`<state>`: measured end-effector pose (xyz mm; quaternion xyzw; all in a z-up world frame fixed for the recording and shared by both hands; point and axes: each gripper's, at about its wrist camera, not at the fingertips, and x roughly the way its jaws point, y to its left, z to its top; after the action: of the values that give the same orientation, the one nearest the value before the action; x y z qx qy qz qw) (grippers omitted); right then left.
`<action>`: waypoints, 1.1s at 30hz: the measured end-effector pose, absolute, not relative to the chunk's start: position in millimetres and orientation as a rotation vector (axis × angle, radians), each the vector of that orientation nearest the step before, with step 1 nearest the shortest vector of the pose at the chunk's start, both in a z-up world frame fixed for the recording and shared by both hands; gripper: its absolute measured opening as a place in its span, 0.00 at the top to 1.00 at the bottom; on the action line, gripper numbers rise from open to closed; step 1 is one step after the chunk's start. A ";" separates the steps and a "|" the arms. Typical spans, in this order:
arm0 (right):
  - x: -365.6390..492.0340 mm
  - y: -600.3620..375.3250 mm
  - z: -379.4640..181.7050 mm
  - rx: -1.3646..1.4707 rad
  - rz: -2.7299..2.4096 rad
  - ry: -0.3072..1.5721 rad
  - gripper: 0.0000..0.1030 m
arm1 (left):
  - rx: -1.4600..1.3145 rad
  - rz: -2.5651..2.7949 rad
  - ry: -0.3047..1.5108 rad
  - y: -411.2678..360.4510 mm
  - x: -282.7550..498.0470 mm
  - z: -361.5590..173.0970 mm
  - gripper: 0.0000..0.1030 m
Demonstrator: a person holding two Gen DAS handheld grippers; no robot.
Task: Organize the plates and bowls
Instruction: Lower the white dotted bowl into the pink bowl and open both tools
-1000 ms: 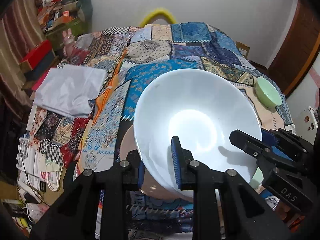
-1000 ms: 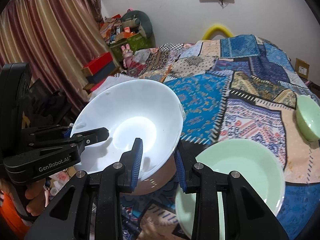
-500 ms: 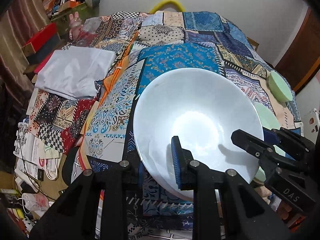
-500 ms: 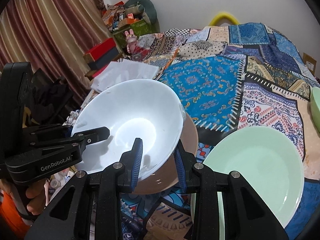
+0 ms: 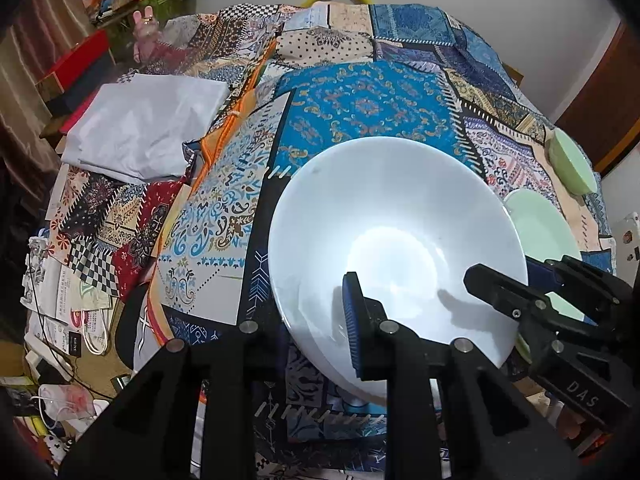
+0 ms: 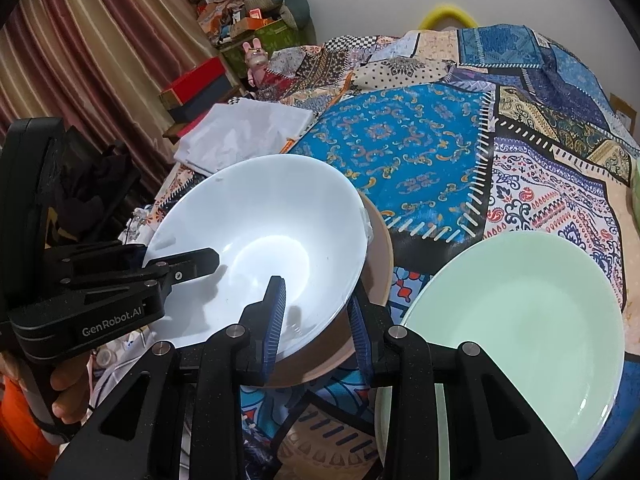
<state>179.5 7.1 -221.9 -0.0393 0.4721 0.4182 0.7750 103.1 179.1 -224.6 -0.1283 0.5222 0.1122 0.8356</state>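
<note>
Both grippers hold one white bowl (image 5: 392,220) (image 6: 260,220) by its near rim, tilted, low over the quilt. My left gripper (image 5: 308,312) is shut on the rim, one blue pad inside and the other finger hidden under the bowl. My right gripper (image 6: 318,312) is shut on the rim's right side, with pads inside and outside. Each gripper shows in the other's view: the right gripper (image 5: 508,280), the left gripper (image 6: 180,264). A brown plate (image 6: 380,248) lies right under the bowl. A mint green plate (image 6: 520,340) (image 5: 540,224) lies to its right, and a mint green bowl (image 5: 570,164) farther back.
A patchwork quilt (image 6: 420,140) covers the surface. A folded white cloth (image 5: 144,128) (image 6: 240,136) lies at the left edge. Papers, cables and boxes litter the floor (image 5: 60,300) on the left. A person's hand (image 6: 68,392) grips the left gripper's handle.
Both grippers have sunk with the white bowl toward the brown plate, and both views tip further down. The grips on the rim are unchanged.
</note>
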 end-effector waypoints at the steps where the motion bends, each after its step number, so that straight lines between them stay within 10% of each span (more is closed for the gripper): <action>1: 180.0 6.9 -223.1 -0.084 0.904 1.027 0.72 | -0.272 0.235 1.110 179.2 103.7 -226.0 0.77; 33: 179.3 -14.0 -209.4 -0.118 0.893 0.974 0.69 | -0.146 0.272 1.118 167.3 111.7 -229.0 0.77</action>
<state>179.3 -14.0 -209.4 -0.0550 0.4522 0.4144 0.7879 111.7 167.3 -229.0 -0.0692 0.5281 0.1286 0.8366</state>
